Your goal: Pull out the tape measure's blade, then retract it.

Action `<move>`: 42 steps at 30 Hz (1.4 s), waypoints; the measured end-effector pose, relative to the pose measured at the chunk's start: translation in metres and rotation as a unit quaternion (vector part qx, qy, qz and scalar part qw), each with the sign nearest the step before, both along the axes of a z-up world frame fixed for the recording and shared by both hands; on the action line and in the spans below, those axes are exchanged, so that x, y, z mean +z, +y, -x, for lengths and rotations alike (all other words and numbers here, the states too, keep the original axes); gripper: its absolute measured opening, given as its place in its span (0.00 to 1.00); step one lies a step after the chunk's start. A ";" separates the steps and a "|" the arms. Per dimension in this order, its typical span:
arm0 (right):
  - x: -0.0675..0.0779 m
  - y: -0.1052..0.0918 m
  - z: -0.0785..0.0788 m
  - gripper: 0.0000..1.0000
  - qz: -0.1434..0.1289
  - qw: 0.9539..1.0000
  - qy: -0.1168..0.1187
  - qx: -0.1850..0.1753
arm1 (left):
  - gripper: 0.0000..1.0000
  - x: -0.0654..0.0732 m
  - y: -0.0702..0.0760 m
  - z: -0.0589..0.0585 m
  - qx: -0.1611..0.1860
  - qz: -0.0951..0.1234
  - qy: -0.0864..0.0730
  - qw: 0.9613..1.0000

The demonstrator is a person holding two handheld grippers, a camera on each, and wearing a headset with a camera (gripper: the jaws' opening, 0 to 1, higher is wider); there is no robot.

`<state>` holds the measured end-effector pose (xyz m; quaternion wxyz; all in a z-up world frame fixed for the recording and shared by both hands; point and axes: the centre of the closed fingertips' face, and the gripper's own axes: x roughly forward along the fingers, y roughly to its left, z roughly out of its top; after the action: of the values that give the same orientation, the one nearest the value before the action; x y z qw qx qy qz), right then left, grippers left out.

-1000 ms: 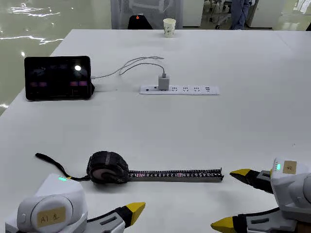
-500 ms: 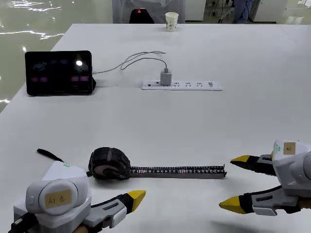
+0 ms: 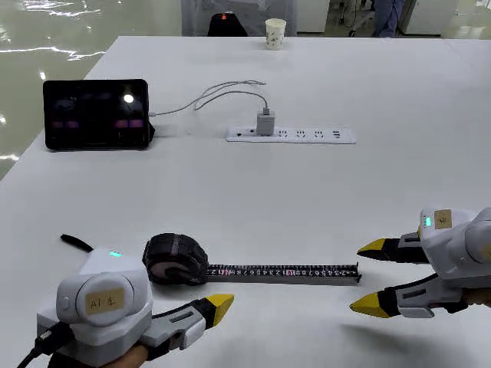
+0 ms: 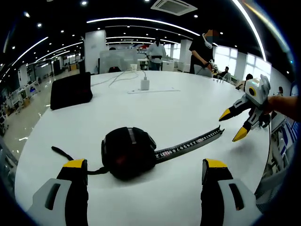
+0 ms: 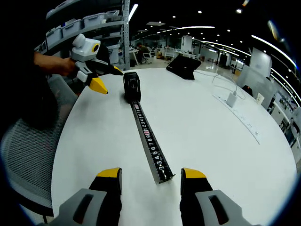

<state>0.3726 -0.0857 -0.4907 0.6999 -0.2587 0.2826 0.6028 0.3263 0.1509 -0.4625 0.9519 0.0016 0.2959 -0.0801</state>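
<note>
The tape lay lower centre on the desk, blade out. The left tool and right tool gaped, empty.

Holding left gripper low at near left, jaws spread wide, pointed right and a bit forward, clamped on nothing. In head view, one yellow tip clear, second probably tucked behind its own body. Holding right gripper at near right, rolled so jaws sit one over the other, spread wide, tips aimed left. Well apart, tips facing each other. Bare hand wrapped behind left gripper.
</note>
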 end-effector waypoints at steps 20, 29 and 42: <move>-0.019 -0.002 -0.012 0.23 0.049 0.997 -0.009 0.060 | 0.97 -0.006 0.002 -0.017 0.011 0.004 0.005 1.000; -0.029 -0.003 -0.017 0.16 0.061 0.995 -0.004 0.075 | 0.92 -0.010 0.003 -0.022 0.018 0.007 0.009 1.000; -0.029 -0.002 -0.016 0.12 0.058 0.995 -0.002 0.083 | 0.84 -0.018 0.004 -0.031 0.029 0.018 0.023 0.999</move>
<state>0.3886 -0.0873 -0.5196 0.6318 -0.3226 0.2929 0.6411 0.3572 0.1552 -0.4801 0.9466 -0.0255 0.3160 -0.0582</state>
